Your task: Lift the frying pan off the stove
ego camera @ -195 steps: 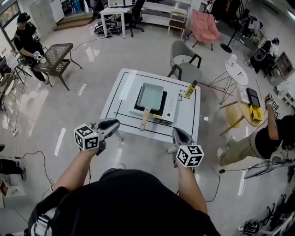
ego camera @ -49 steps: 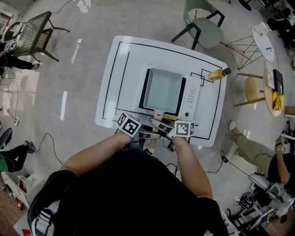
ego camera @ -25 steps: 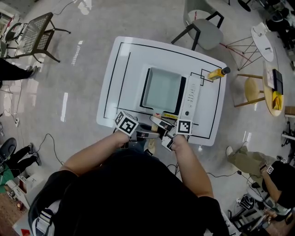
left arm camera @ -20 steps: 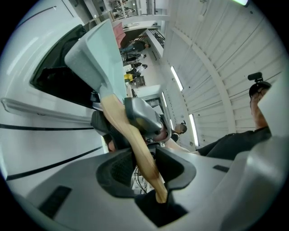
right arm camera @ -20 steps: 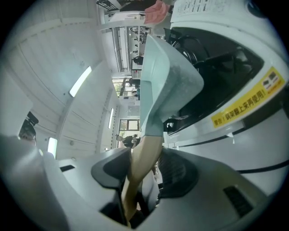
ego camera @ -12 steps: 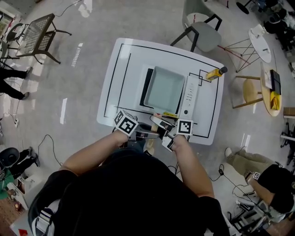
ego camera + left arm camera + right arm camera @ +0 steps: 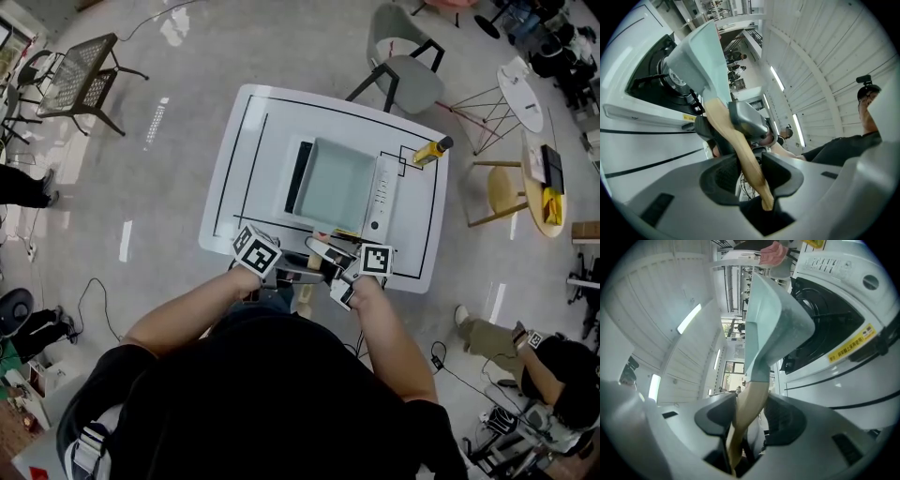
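The pale green square frying pan (image 7: 342, 183) hangs tilted above the white tabletop stove (image 7: 382, 192); the black burner (image 7: 300, 175) shows at its left. Its wooden handle (image 7: 305, 297) points toward me. My left gripper (image 7: 302, 275) and right gripper (image 7: 325, 253) are both shut on that handle, side by side. In the left gripper view the handle (image 7: 736, 140) runs between the pads up to the pan (image 7: 698, 51), with the right gripper (image 7: 747, 119) clamped further along. The right gripper view has the handle (image 7: 750, 404) pinched between the pads below the pan (image 7: 773, 319).
The stove sits on a white table (image 7: 234, 169) marked with black lines. A yellow bottle (image 7: 427, 152) lies near the table's far right corner. A grey chair (image 7: 408, 80) stands behind the table, a mesh chair (image 7: 80, 70) at far left and a round side table (image 7: 520, 183) at right.
The pan has come up and shifted right over the stove, uncovering the black burner at its left. Both grippers keep their hold on the handle.
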The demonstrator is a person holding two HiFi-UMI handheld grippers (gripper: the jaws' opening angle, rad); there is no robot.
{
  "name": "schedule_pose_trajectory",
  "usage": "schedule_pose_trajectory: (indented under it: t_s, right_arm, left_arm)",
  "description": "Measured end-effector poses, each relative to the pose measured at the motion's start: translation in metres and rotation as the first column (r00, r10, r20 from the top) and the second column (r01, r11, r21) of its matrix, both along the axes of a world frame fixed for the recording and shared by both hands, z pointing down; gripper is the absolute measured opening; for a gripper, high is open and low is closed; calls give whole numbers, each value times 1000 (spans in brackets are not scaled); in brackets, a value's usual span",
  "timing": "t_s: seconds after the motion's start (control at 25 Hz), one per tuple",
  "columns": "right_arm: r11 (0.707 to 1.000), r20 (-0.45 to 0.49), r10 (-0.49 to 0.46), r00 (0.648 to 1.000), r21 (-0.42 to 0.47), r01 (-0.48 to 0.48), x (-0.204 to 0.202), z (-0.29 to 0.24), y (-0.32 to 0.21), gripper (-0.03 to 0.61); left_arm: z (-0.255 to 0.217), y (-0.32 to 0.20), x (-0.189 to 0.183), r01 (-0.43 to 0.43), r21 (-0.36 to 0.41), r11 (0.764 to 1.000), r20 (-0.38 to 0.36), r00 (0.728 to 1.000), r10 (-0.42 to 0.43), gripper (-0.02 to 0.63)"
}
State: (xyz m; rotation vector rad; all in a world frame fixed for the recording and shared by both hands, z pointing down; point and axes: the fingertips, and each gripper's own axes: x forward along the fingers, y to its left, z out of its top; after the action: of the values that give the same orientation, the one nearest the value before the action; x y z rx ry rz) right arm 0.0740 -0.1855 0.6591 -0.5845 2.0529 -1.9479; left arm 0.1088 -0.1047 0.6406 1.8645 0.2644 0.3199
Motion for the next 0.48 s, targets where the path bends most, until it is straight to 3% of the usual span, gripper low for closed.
schedule_pose_trajectory:
  t_s: [0.48]
  right_arm:
    - [999,-9,5,1000,47,-5,-6,-33,21,190]
  left_arm:
    - [-27,22,-5,1,39,999,-26,1000,0,145]
